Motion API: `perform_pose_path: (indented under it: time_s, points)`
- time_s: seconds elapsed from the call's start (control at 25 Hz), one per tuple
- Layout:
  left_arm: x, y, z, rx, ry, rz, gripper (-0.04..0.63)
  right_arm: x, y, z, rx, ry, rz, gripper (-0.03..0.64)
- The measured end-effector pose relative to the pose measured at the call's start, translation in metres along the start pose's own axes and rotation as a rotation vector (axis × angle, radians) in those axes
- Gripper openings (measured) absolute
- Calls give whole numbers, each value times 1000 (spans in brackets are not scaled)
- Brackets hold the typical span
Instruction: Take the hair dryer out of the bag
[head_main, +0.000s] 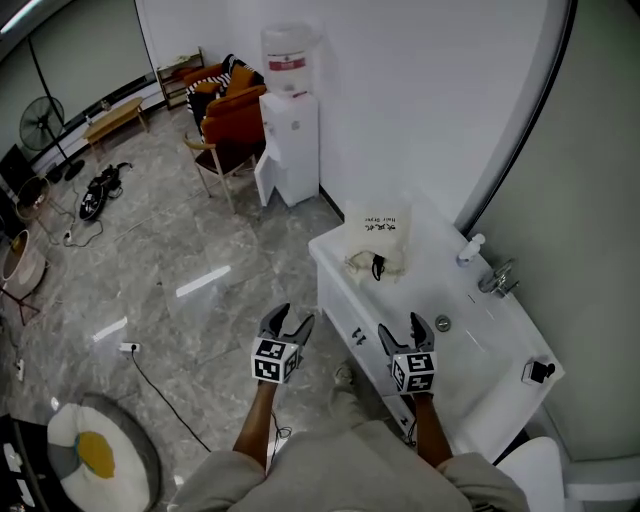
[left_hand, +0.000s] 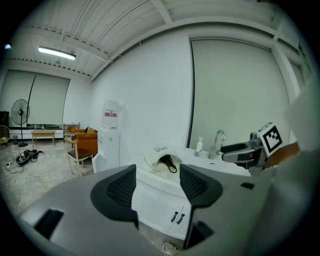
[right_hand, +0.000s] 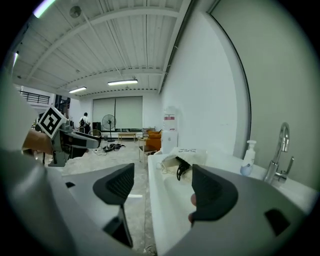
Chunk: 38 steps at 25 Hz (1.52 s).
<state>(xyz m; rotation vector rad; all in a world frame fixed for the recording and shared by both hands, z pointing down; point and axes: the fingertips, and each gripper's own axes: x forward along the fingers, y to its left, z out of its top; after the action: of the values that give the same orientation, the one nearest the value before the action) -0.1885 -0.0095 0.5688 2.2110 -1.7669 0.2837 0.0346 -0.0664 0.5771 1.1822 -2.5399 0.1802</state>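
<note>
At the far end of the white vanity worktop (head_main: 430, 275) lies the cream cloth drawstring bag (head_main: 377, 235), with dark print on its side and its mouth turned toward the person. A black looped part (head_main: 378, 267) shows at the mouth. It is probably the hair dryer's cord or handle, though the rest of the dryer is hidden inside the bag. The left gripper (head_main: 291, 322) hangs over the floor in front of the cabinet, and the right gripper (head_main: 403, 335) hangs over the near edge of the worktop. Both are well apart from the bag and point toward it. Each gripper's own view shows its dark ribbed fingers (left_hand: 120, 187) (right_hand: 212, 190) spread wide with nothing between them, and the bag is framed in the gap beyond. The step in hand is judged to be the approach, with nothing yet grasped. The next move calls for bringing both grippers up to the bag. One could then pin the cloth while the other closes on the black part at the mouth.
</note>
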Motion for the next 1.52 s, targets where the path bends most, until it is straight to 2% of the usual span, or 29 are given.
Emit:
perform_pose_path:
  time_s: [0.52,0.72,0.96,1.24,1.52]
  points:
    - [132,35,63,7,21,3,251,119,-83,54,22,-1,35,344]
    - [171,37,69,24,44,-3,250,153,-105,60,39,0,52,344]
    - [209,26,69,50,82,-58,250,177,-121,58,69,6,68,343]
    - [239,9,64,131,130,-110,252,187,-133,39,101,47,76,341]
    - [264,-9,55,331,199,-187,252,194,-132,21,120,85,83,337]
